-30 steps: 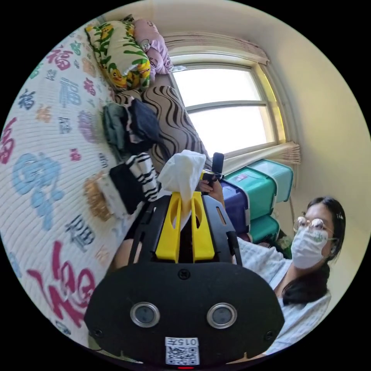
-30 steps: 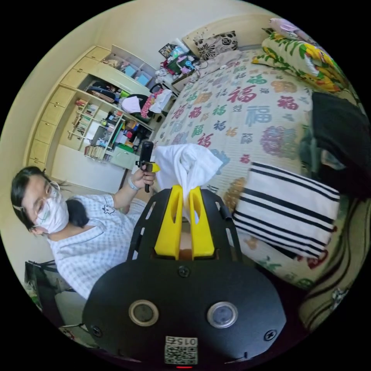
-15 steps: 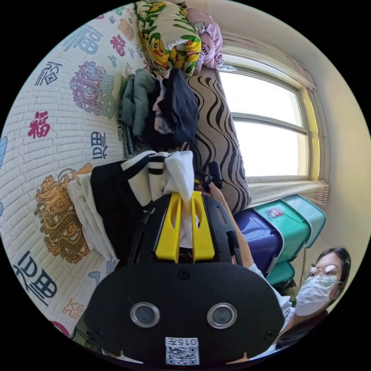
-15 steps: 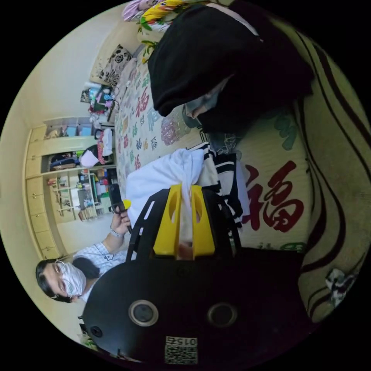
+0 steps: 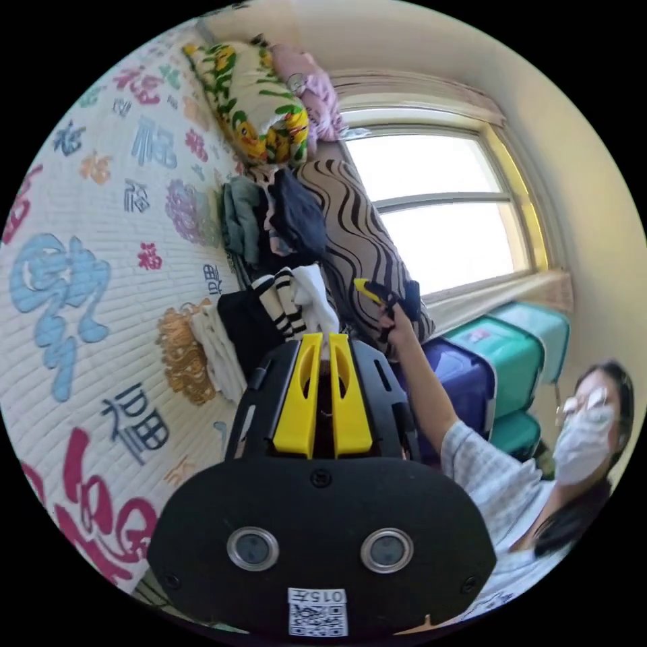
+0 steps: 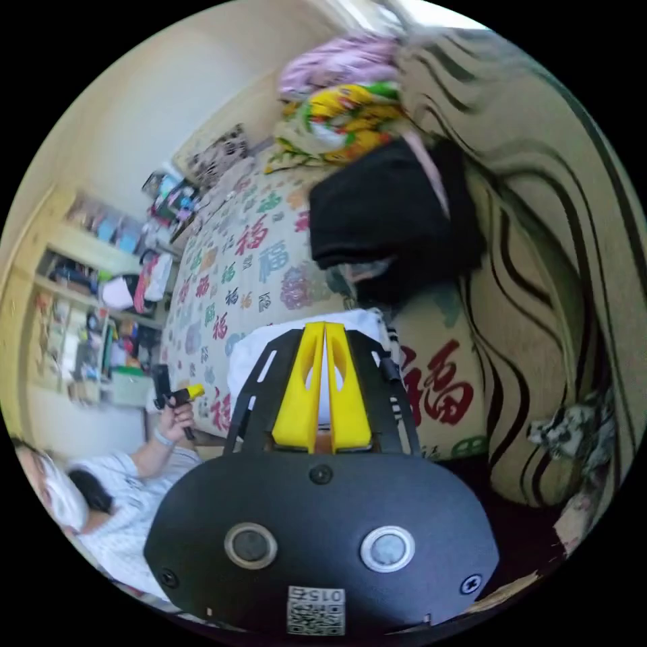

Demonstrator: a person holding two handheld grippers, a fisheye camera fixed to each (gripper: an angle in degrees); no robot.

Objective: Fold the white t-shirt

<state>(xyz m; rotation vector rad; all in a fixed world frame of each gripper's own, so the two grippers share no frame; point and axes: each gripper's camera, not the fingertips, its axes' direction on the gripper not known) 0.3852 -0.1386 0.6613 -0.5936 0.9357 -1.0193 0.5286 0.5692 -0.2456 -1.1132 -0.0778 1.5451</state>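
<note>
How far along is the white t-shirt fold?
Done: the white t-shirt lies folded on the striped garment on the bed. In hand: right gripper is shut, empty; left gripper touches the shirt's edge, grip unclear. Left: release if pinched, then pull both grippers clear.

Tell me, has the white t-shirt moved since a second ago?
Yes. The white t-shirt was held up off the bed; now it lies on the striped folded pile.

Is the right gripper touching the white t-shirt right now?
Apart. In the right gripper view, the right gripper has its jaws together with nothing between them; the white t-shirt lies behind.
</note>
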